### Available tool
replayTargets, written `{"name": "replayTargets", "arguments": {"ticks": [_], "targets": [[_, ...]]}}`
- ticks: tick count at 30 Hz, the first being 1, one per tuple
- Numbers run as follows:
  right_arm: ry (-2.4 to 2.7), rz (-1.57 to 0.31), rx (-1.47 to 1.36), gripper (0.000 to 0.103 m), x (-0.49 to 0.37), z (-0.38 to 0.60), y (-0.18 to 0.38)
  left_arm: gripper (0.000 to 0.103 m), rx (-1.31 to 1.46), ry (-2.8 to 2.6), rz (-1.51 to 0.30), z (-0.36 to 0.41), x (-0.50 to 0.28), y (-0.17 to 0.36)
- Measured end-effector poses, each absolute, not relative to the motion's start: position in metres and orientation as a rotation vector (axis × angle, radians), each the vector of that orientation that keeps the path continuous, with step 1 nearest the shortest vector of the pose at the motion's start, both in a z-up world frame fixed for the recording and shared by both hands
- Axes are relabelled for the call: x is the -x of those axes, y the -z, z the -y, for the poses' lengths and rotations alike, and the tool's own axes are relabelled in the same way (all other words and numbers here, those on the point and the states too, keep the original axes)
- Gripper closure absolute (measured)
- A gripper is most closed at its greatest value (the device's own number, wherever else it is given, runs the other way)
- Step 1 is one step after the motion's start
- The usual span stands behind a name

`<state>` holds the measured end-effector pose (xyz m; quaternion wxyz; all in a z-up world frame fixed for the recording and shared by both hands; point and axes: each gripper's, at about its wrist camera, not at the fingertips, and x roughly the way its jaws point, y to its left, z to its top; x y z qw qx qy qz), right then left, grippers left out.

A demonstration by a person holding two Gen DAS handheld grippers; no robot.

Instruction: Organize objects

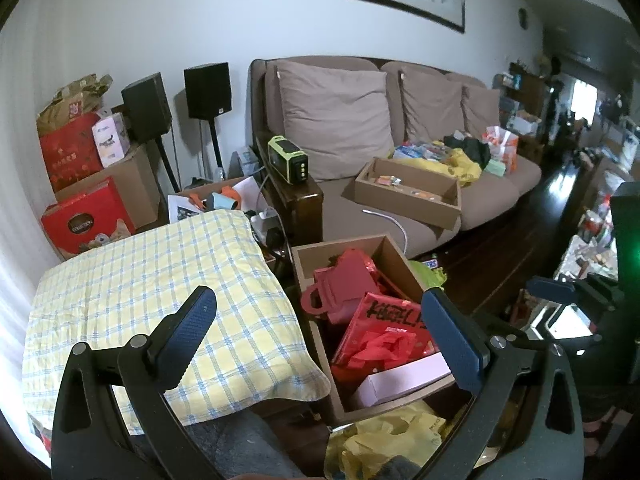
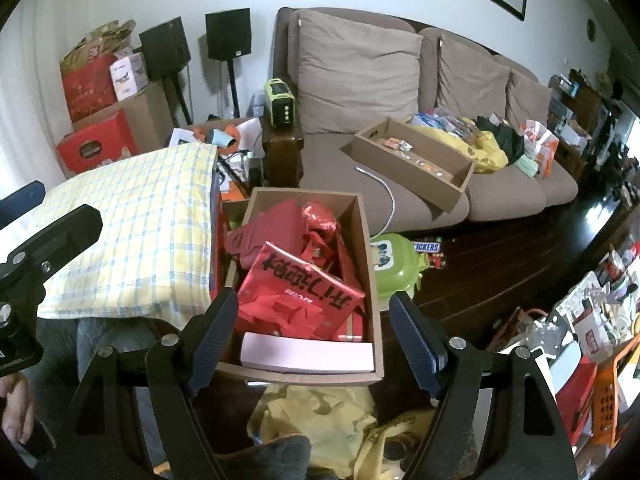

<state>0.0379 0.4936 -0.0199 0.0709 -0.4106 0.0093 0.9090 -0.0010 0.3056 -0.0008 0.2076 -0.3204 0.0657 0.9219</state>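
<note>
1. Both tools hang empty above the clutter, so I judge this a pause between picks: nothing is held and no item is yet singled out.
2. The left tool point(image 1: 320, 328) has its jaws spread wide, with nothing between them; it tilts downward, straddling the checked cloth point(image 1: 160, 300) at lower left and the cardboard box point(image 1: 394, 252) at centre of the left wrist view.
3. The right tool point(image 2: 316, 336) is likewise spread and empty, pitched more steeply down, framing the same cardboard box in the lower centre of its view.
4. The box holds red bags point(image 2: 300, 288) and a pale pink carton point(image 2: 308, 356) along its near edge; a yellow plastic bag point(image 2: 320, 420) lies below it.
5. The next move probably calls for choosing one loose item, such as the yellow bag, then lowering a tool over it and closing.
</note>
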Motion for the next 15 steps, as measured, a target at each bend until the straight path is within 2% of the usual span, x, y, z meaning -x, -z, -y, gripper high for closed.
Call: {"name": "replayTargets", "arguments": {"ticks": [15], "targets": [[-2.724,-0.039,1.202,0.024,-0.0405,-0.4996,0.0168,0.001,0.880,-2.554,-0.180,-0.3068,-0.0031,-0.0035]]}}
